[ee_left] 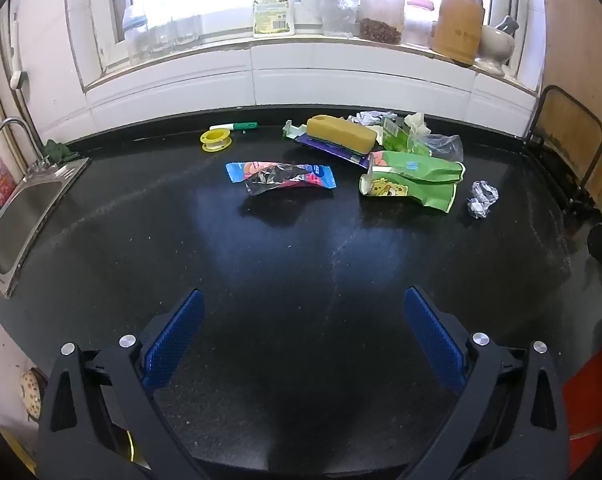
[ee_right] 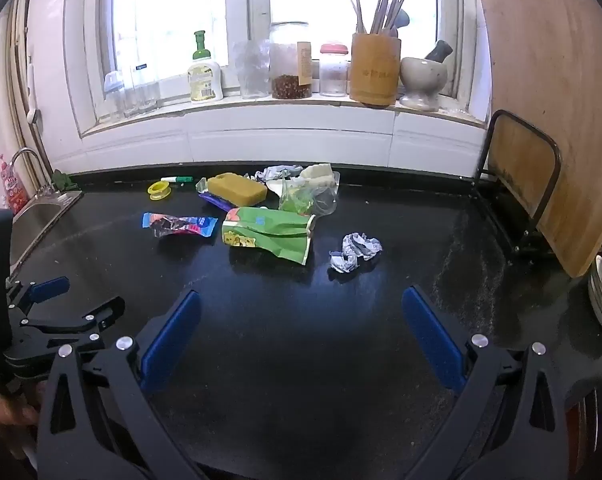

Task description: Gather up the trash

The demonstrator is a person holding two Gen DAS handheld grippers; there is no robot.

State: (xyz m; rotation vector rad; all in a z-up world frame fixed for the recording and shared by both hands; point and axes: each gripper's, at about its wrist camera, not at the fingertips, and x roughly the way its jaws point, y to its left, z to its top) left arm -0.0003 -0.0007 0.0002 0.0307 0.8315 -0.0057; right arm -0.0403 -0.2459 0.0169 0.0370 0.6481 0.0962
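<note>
Trash lies on the black counter (ee_left: 301, 248): a blue and red wrapper (ee_left: 281, 176) (ee_right: 179, 225), a crushed green carton (ee_left: 411, 178) (ee_right: 269, 234), a crumpled foil ball (ee_left: 481, 199) (ee_right: 355, 252), a clear plastic bag (ee_left: 441, 146) (ee_right: 313, 198) and more foil (ee_left: 371, 117) at the back. A yellow sponge (ee_left: 341, 133) (ee_right: 237, 189) rests on a purple wrapper (ee_left: 333, 151). My left gripper (ee_left: 303, 300) is open and empty, well short of the trash. My right gripper (ee_right: 301, 300) is open and empty, with the foil ball just ahead.
A steel sink (ee_left: 19, 216) with a tap sits at the left. A yellow tape spool (ee_left: 216, 140) and a green marker (ee_left: 237, 126) lie at the back. Jars, a soap bottle (ee_left: 273, 4) and a bamboo holder (ee_right: 375, 68) stand on the sill. A cutting board rack (ee_right: 521, 184) stands right.
</note>
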